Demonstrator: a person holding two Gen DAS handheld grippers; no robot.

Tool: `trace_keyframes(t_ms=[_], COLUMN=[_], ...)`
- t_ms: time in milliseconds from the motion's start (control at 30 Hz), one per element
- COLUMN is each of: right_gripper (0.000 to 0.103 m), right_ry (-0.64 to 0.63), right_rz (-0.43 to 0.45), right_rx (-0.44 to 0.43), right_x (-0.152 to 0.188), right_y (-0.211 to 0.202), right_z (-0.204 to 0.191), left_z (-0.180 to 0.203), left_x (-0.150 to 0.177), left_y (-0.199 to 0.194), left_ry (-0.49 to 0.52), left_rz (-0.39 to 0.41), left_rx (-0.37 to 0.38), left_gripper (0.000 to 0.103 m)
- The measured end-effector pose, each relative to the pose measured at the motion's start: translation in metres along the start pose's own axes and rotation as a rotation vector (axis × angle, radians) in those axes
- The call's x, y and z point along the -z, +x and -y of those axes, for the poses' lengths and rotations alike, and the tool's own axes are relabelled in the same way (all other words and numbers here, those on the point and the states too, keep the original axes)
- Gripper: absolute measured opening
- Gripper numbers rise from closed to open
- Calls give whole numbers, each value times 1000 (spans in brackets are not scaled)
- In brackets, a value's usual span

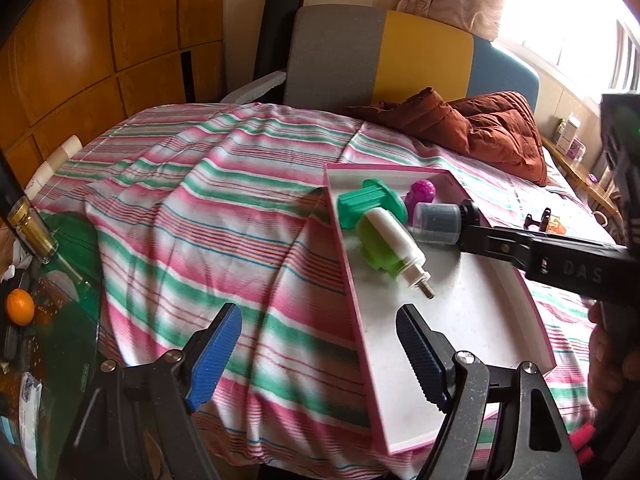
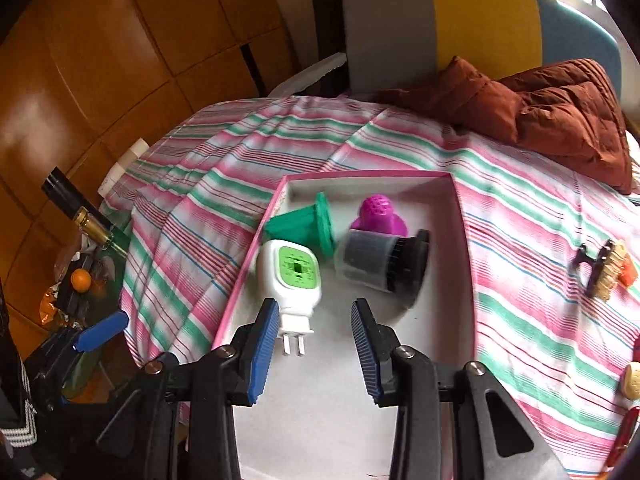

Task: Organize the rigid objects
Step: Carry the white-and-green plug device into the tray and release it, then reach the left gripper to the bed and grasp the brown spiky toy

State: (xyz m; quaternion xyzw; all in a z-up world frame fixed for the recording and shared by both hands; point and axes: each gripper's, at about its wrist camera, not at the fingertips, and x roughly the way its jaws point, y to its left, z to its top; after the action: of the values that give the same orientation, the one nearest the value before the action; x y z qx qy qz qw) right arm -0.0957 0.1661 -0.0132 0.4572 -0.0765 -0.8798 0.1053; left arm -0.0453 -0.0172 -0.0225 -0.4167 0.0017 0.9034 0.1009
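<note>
A pink-rimmed white tray (image 1: 472, 320) (image 2: 460, 208) lies on the striped bed. In it are a white and green plug-in device (image 1: 390, 246) (image 2: 294, 270), a teal flanged part (image 1: 368, 200) (image 2: 308, 226), a magenta dome (image 1: 422, 192) (image 2: 380, 214) and a clear grey cylinder with a black cap (image 1: 436, 222) (image 2: 380, 260). My right gripper (image 2: 316, 332) is open and empty over the tray, just short of the plug's prongs; it also shows in the left wrist view (image 1: 464, 220) beside the cylinder. My left gripper (image 1: 320, 348) is open and empty, straddling the tray's left rim.
A rust-brown duvet (image 1: 480, 128) (image 2: 560, 116) lies by the headboard. A black clip with a small brush (image 2: 604, 266) (image 1: 540, 222) lies on the sheet right of the tray. A side table at left holds a bottle (image 1: 34, 236) (image 2: 84, 216) and an orange (image 1: 19, 306) (image 2: 81, 280).
</note>
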Motion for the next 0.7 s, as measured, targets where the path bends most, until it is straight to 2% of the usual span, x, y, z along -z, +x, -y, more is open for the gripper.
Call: trace_keyframes(t_ms=[333,700], right_gripper=[37,37], right_ry=[78,309], right_rz=[59,121], right_rx=[143,363], right_x=[16,39], right_y=[-49,-111], right_z=[75,214], left_z=[59,154], left_x=[-21,-42], left_y=[6,13], left_ry=[119,283], left_rz=[8,7], left_rx=[68,174], left_gripper=[80,80])
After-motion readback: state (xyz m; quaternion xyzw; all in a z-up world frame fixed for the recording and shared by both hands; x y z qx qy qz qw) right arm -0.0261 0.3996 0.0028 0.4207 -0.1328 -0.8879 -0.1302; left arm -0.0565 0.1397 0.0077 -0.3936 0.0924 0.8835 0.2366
